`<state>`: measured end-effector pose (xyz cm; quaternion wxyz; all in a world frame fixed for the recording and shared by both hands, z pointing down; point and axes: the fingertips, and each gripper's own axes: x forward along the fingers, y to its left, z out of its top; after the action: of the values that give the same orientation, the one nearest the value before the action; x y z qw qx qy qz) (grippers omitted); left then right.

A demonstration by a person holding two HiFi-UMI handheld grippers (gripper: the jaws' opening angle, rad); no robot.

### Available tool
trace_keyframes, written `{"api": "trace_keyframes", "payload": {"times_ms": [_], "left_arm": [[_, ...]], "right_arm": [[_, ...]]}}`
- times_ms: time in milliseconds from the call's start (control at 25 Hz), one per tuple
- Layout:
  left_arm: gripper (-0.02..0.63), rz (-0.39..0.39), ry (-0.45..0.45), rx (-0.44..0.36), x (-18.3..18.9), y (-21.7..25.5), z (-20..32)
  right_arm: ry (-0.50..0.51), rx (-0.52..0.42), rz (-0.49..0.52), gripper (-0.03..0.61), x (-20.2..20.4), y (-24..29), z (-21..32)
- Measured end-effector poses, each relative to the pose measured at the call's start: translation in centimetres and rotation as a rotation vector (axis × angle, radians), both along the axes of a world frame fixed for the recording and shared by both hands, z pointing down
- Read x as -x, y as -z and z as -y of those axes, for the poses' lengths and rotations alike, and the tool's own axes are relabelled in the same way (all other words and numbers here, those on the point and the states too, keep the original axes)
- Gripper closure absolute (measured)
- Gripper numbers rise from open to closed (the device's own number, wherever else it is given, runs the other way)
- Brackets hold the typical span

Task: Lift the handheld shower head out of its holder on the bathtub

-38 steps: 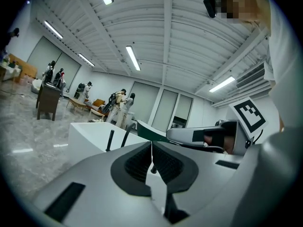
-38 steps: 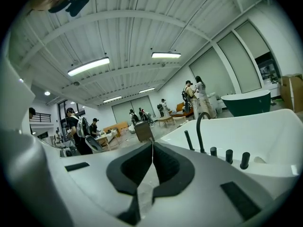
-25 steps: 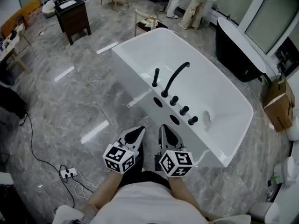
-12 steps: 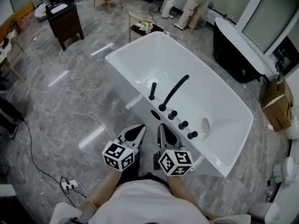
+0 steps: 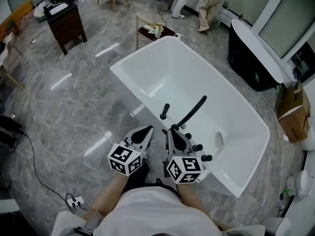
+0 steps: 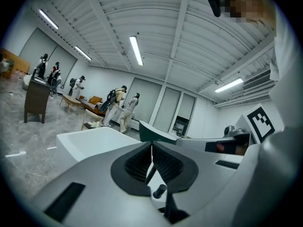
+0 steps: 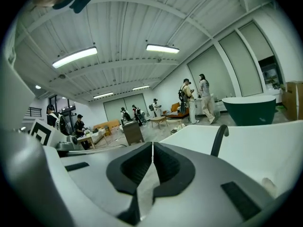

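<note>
**A:** What fills most of the head view?

**B:** A white bathtub (image 5: 167, 77) set at an angle on the grey marble floor (image 5: 74, 112). A dark tub (image 5: 253, 58) stands well apart from it, towards the top right.

**A:** And the grippers?

**B:** Both are at the tub's near rim. The left gripper (image 5: 142, 131) is over the floor just outside the rim, and its fingers are pressed together with nothing between them. The right gripper (image 5: 173, 132) reaches over the rim, and its fingers are also together and empty.

**A:** Where is the shower head?

**B:** The shower head (image 5: 165, 111) stands upright in its holder on the near rim, a short black stick. It is just beyond both grippers' tips, and neither gripper touches it.

**A:** What is beside it?

**B:** A curved black spout (image 5: 194, 111) rises to its right. Further right, small black knobs (image 5: 197, 148) run in a row along the rim, next to the right gripper.
</note>
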<state>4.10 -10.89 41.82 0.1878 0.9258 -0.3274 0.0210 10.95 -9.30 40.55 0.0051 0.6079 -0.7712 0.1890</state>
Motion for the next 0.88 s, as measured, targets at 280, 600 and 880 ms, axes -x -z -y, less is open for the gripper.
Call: {"api": "trace_keyframes", "payload": {"times_ms": [280, 600, 880], "left_arm": [[0.601, 0.006, -0.026, 0.020, -0.2, -0.7, 5.4], [0.601, 0.018, -0.076, 0.039, -1.4, -1.9, 9.4], [0.601, 0.028, -0.093, 0.060, -1.3, -2.6, 11.1]], "right_arm": [[-0.013, 0.020, -0.016, 0.560, -0.1, -0.9, 5.1], [-0.074, 0.029, -0.006, 0.557, -1.7, -2.0, 9.1], [-0.111, -0.019, 0.032, 0.451, -1.9, -2.0, 11.5]]}}
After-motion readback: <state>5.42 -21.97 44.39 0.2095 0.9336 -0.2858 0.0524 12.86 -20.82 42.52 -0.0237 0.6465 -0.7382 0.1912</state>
